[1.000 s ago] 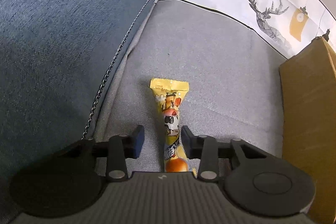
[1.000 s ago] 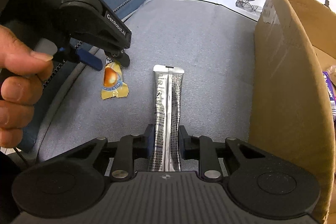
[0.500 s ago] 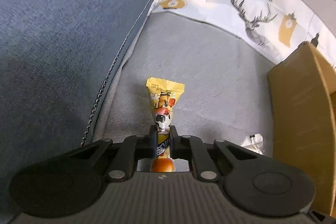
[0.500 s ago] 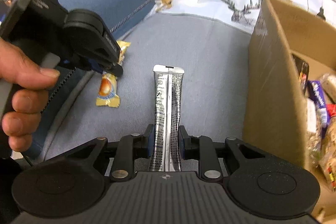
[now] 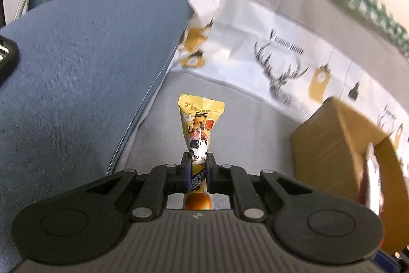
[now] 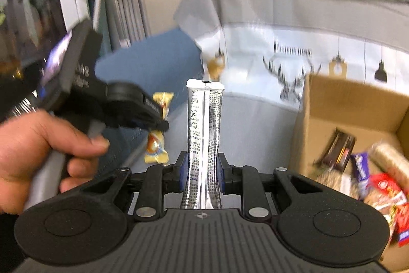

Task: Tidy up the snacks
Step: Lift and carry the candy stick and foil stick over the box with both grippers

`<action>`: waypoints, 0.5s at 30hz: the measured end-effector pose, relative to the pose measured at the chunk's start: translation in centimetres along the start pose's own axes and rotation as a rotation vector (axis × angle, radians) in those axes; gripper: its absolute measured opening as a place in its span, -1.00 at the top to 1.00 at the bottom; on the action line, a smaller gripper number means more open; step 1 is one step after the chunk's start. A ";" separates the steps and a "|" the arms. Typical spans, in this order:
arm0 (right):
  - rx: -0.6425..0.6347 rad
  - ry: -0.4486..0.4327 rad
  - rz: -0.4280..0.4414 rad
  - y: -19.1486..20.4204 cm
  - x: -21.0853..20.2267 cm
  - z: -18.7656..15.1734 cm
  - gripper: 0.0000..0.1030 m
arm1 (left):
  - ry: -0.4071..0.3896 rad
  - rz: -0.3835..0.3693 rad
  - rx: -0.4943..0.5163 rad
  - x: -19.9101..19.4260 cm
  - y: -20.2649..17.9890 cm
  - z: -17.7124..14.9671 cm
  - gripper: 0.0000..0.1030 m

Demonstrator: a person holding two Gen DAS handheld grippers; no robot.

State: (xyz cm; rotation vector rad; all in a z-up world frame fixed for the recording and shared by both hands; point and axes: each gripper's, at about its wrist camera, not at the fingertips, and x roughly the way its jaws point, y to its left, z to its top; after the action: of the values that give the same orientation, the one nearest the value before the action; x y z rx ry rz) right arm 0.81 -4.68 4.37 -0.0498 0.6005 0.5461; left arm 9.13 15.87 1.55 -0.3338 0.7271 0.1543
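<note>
Left tool [image 5: 198,165] pinching yellow snack pack [image 5: 199,124], held above the grey sofa seat [image 5: 245,124]. Right tool [image 6: 200,168] clamped on silver stick pack [image 6: 204,124], upright. Cardboard box [image 6: 352,106] of snacks to the right.

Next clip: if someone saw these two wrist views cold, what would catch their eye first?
Probably the two packets held up in mid-air: the left hand-held gripper shut on a yellow cartoon snack packet, and the right hand-held gripper shut on a long silver sachet. Next, the open cardboard box at right, already holding several colourful snacks.
</note>
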 end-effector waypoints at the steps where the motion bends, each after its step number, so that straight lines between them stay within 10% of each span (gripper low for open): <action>1: 0.014 -0.019 0.013 -0.4 -0.7 0.3 0.53 | -0.015 -0.009 0.002 -0.4 -0.2 0.0 0.78; 15: 0.135 -0.175 -0.061 -8.6 -5.3 0.9 0.53 | -0.209 -0.164 0.084 -2.6 -6.2 0.4 0.78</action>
State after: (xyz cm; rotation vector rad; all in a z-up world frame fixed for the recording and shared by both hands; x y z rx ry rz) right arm 1.95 -14.38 7.04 0.1060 0.4626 0.4449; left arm 9.02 10.16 5.03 -0.2909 0.4958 0.0025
